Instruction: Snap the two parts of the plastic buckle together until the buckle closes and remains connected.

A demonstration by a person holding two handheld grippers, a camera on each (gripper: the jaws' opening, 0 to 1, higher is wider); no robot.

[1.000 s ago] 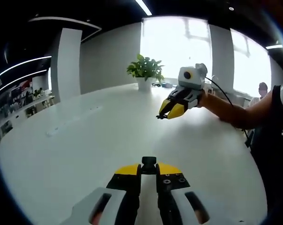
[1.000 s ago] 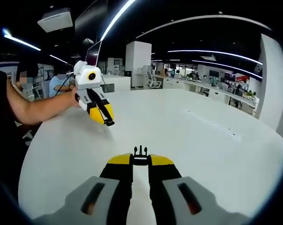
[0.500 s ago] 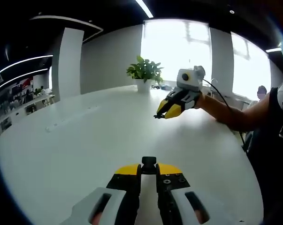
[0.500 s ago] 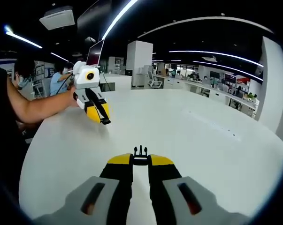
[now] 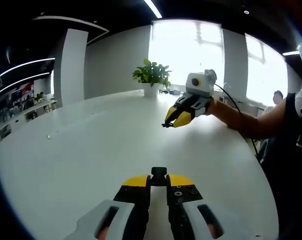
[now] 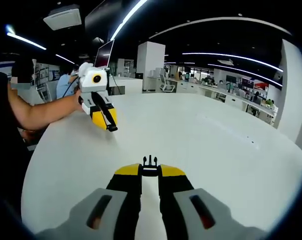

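My left gripper (image 5: 159, 181) is shut on the black socket half of the buckle (image 5: 159, 173), which sticks out between its yellow tips. My right gripper (image 6: 150, 171) is shut on the black pronged half of the buckle (image 6: 150, 161), prongs pointing forward. Both are held above the white table (image 5: 90, 145). In the left gripper view the right gripper (image 5: 170, 121) hangs ahead to the right, tips angled down towards the left. In the right gripper view the left gripper (image 6: 110, 126) hangs ahead on the left. The two halves are well apart.
A potted plant (image 5: 152, 79) stands at the table's far edge before bright windows. The person's forearm (image 6: 43, 112) reaches in from the left, their body at the table's side. Seated people (image 6: 68, 82) and office desks (image 6: 226, 97) lie beyond the table.
In the left gripper view the right gripper has drifted slightly left and up. In the right gripper view the left gripper has shifted a little down and left. Both stay shut on their halves.
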